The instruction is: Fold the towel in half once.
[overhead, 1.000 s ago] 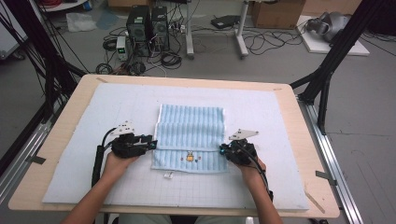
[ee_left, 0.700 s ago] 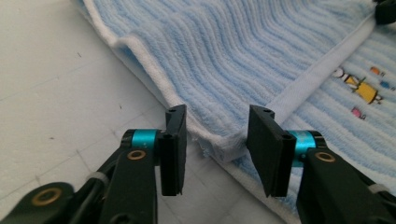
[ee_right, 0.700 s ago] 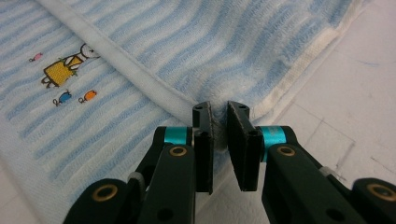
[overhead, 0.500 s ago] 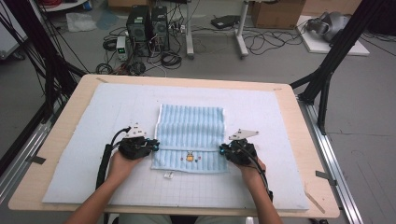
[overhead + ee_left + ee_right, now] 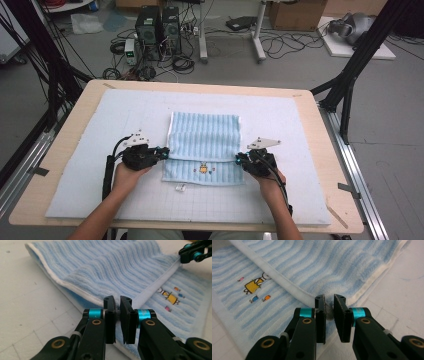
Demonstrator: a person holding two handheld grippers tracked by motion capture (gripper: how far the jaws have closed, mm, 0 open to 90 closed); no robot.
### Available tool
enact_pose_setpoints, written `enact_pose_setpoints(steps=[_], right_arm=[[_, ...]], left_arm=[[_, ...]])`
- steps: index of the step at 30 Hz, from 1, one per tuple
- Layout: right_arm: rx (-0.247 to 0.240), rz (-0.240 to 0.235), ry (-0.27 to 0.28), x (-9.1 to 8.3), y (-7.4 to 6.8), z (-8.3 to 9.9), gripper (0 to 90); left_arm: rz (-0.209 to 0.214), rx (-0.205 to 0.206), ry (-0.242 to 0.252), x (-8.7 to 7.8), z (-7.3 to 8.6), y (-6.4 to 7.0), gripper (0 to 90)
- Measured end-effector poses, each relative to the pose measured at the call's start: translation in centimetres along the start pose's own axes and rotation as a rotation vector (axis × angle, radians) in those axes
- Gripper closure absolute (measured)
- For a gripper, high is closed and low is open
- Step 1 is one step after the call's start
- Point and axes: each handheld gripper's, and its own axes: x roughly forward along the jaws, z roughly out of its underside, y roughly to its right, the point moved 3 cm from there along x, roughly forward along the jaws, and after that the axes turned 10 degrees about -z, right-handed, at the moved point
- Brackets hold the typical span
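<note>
A blue striped towel lies in the middle of the pale mat on the bench, partly folded: an upper layer has its white hem lying across the lower one, and the lower strip with the small embroidered figure is left bare toward the person.

The left tool sits at the left end of that hem. In the left gripper view its jaws are nearly together with a thin fold of cloth nipped between them. The right tool is at the right end, its jaws likewise drawn close on the hem corner, with fluff showing in the narrow gap.

It looks like a fold in progress, with both corners of the top layer pinched. To do it well, I would keep both grips firm and lift the two ends together at the same height, so the hem stays straight and taut between them. Carry it evenly, lay the edge down square with the towel's sides, and only then let go, both sides together, so neither corner drags.

A small white scrap lies on the mat just near the towel's near edge, clear of the work.
</note>
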Motion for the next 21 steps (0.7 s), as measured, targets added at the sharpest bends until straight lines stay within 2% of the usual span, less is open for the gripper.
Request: enact_pose_setpoints(steps=[6,11,21], right_arm=[[-0.006,0.0,0.013,-0.9,-0.7,0.0,80.5],[-0.017,0.002,0.022,-1.9,-1.5,0.6,80.4],[-0.047,-0.007,0.004,-3.3,-3.8,1.9,80.4]], left_arm=[[0.028,-0.021,0.011,-0.8,0.0,0.1,82.8],[0.051,-0.027,0.012,-1.6,0.3,0.8,82.7],[0.077,-0.03,-0.015,-3.1,1.7,1.7,82.5]])
